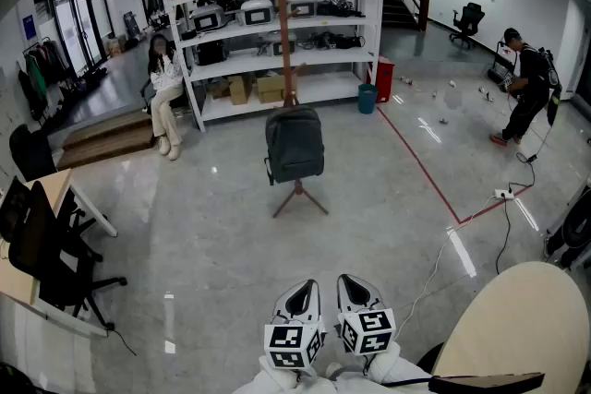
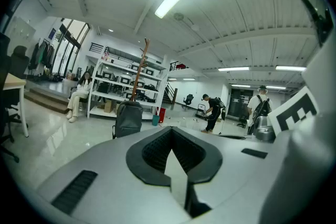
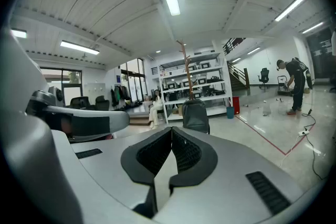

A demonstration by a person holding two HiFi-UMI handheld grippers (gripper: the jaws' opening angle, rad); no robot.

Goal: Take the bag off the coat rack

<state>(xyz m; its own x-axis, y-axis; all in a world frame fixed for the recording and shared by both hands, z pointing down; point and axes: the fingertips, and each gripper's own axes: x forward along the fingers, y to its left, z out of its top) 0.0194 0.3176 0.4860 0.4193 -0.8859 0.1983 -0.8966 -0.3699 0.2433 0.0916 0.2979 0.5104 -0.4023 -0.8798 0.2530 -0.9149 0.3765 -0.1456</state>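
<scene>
Hanging low on the coat rack (image 1: 283,14), the bag (image 1: 295,144) was seen untouched. The left gripper (image 1: 303,291) and the right gripper (image 1: 355,287) were held closed and empty, well apart from the rack. Opening them was judged necessary before the bag's strap was approached.

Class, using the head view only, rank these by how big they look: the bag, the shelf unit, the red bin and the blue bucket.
1. shelf unit
2. bag
3. red bin
4. blue bucket
The bin and bucket stand farther back than the bag, so they may look smaller than they really are.
</scene>
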